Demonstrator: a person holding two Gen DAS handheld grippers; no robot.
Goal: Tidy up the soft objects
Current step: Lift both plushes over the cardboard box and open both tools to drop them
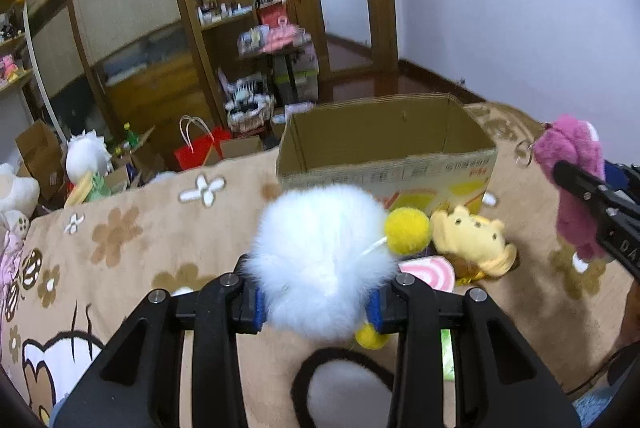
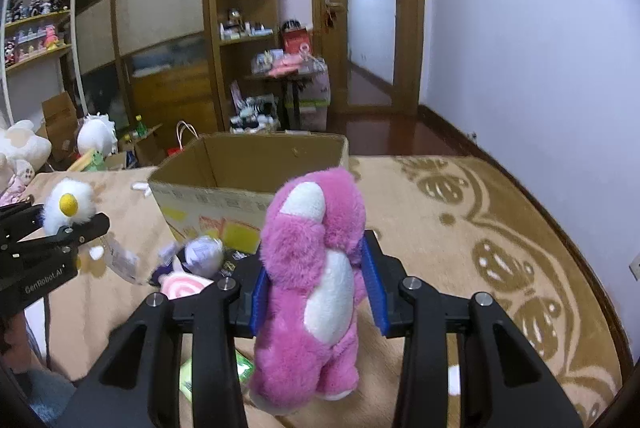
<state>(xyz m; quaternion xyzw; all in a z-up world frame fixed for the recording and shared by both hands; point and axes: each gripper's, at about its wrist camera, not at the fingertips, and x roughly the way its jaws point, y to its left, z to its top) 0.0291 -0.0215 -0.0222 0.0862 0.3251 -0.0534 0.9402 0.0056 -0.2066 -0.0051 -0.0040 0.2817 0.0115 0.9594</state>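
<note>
My left gripper [image 1: 316, 298] is shut on a fluffy white plush with yellow pompoms [image 1: 320, 260], held above the bed; it also shows in the right wrist view [image 2: 68, 204]. My right gripper [image 2: 316, 292] is shut on a pink and white plush bear [image 2: 316, 268], which shows at the right of the left wrist view [image 1: 572, 164]. An open cardboard box [image 1: 384, 148] stands on the bed just beyond both grippers and also shows in the right wrist view [image 2: 248, 168]. A yellow plush [image 1: 472, 240] and a pink swirl plush [image 1: 432, 270] lie in front of the box.
A purple-white plush [image 2: 200, 252] and a green packet [image 2: 244, 368] lie on the brown patterned blanket [image 2: 460, 236]. Beyond the bed are a wardrobe, shelves, a red bag [image 1: 200, 148], boxes and white plush toys [image 1: 86, 152] on the floor.
</note>
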